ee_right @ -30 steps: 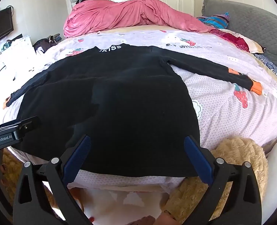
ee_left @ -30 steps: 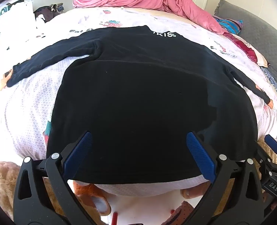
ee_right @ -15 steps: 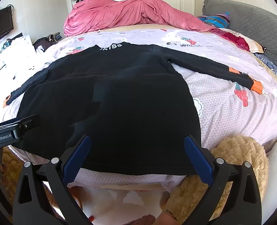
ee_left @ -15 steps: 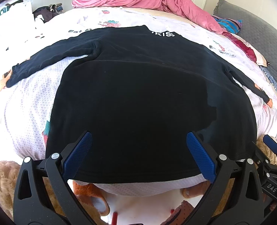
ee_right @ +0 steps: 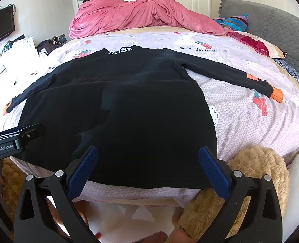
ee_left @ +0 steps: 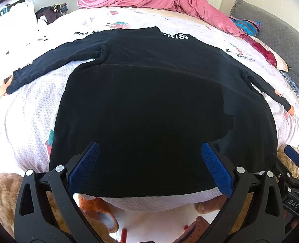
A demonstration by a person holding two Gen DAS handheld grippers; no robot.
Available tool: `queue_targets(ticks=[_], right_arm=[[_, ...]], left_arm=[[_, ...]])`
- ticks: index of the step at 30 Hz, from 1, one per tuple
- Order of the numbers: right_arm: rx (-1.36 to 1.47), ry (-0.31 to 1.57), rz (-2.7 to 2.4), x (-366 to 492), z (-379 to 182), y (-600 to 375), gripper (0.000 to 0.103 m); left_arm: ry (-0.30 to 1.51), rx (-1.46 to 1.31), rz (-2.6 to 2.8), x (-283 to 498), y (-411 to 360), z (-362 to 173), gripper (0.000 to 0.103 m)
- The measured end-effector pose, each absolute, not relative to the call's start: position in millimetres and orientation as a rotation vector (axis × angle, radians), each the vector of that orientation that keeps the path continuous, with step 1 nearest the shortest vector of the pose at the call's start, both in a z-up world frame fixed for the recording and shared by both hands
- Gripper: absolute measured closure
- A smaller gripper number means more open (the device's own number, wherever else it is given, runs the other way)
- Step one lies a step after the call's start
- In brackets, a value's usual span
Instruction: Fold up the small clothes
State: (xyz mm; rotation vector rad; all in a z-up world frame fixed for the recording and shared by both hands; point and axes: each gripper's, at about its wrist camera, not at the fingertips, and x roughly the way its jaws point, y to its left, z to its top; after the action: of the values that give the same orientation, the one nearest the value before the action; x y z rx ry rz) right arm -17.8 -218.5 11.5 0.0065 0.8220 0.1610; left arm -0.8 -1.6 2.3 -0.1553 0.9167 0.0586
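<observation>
both claws gape wide and grip nothing: left gripper (ee_left: 149, 158) and right gripper (ee_right: 148, 160) hang over the near hem of the black long-sleeved top (ee_right: 117, 109). it lies flat on the bed (ee_right: 240, 121), collar pointing away, hem nearest, sleeves stretched out left and right.

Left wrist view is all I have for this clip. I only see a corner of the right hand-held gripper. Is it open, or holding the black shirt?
Observer: Open. In the right wrist view the right hand-held gripper has its jaws wide apart, framing the hem of the black shirt, with nothing pinched.
Reviewer: And the right sleeve end? It is tiny for me.
Observer: It lies flat on the bedsheet and ends in an orange cuff, with an orange patch just before it.
</observation>
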Motion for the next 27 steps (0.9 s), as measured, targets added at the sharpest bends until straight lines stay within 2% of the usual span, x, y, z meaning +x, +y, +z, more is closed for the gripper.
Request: queue_targets(ticks=[27], right_arm=[[0.009, 0.814, 0.162, -17.2, 17.0, -218.1, 0.004]], left_arm=[[0.911, -0.160, 0.049, 1.5, -3.0, 6.2, 0.008]])
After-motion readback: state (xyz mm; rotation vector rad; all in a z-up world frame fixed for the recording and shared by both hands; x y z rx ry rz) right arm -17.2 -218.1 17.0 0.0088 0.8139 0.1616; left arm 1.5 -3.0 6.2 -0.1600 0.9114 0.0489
